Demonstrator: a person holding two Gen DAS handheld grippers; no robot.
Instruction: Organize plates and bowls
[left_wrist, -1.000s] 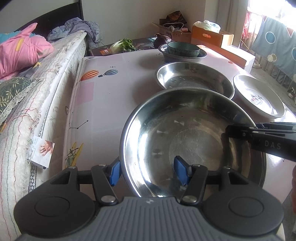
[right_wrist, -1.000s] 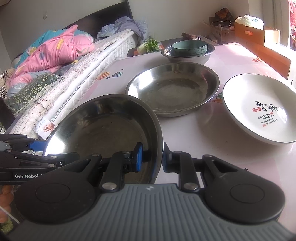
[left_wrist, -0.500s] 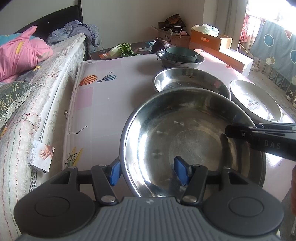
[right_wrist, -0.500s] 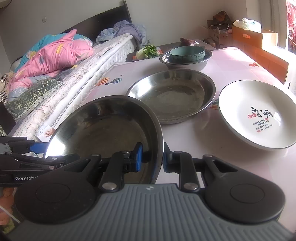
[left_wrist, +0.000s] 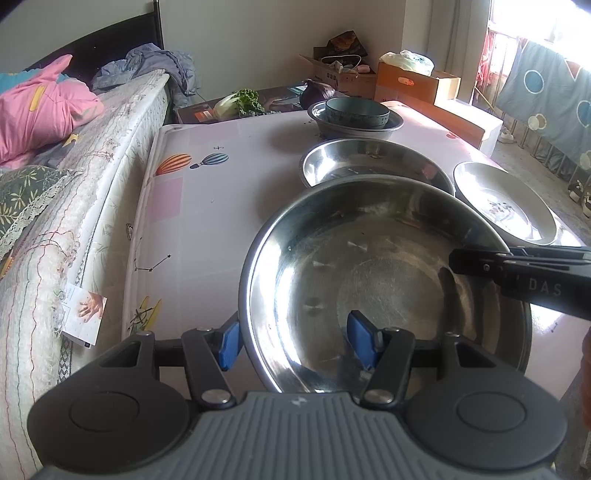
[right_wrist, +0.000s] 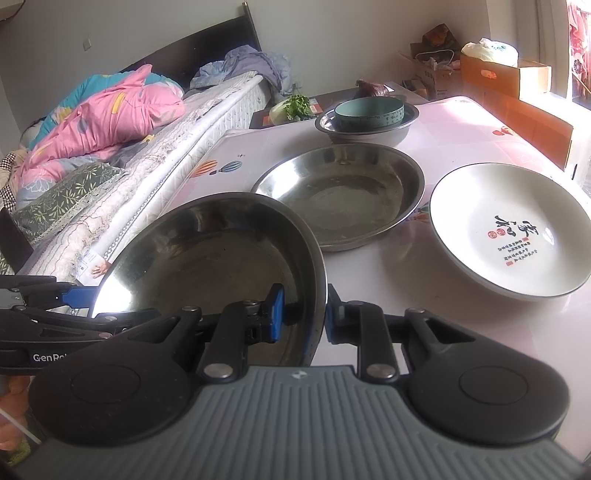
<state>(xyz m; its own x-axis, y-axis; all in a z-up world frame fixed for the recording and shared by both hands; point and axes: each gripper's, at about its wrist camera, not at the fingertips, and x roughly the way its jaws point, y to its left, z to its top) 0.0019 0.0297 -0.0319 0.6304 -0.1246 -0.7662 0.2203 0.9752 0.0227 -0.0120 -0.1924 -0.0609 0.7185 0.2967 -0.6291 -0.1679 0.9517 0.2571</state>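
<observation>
My right claw (right_wrist: 304, 312) is pinched narrow on the near rim of the steel pan (right_wrist: 207, 258), one blue pad inside the wall and one outside. My left claw (left_wrist: 295, 341) straddles the same pan's rim at the opposite side, jaws about half wide: one pad sits inside the bowl and the other outside the wall, and I cannot tell whether either actually presses the metal. Holding it from two sides keeps so broad and shallow a dish level, I judge, ready to go onto its twin.

That twin, a second steel pan (right_wrist: 343, 195), lies just beyond my right claw, its near edge hidden behind the held one. To the right of it sits the white plate (right_wrist: 513, 229), apart from both. Farther out, a teal bowl (right_wrist: 369, 110) rests nested in a grey basin (right_wrist: 369, 129).

My right camera shows the red-and-black lettering on the plate clearly and the left claw coming in from the left; my left camera shows the right claw (left_wrist: 458, 260) biting the pan's rim from the right.
</observation>
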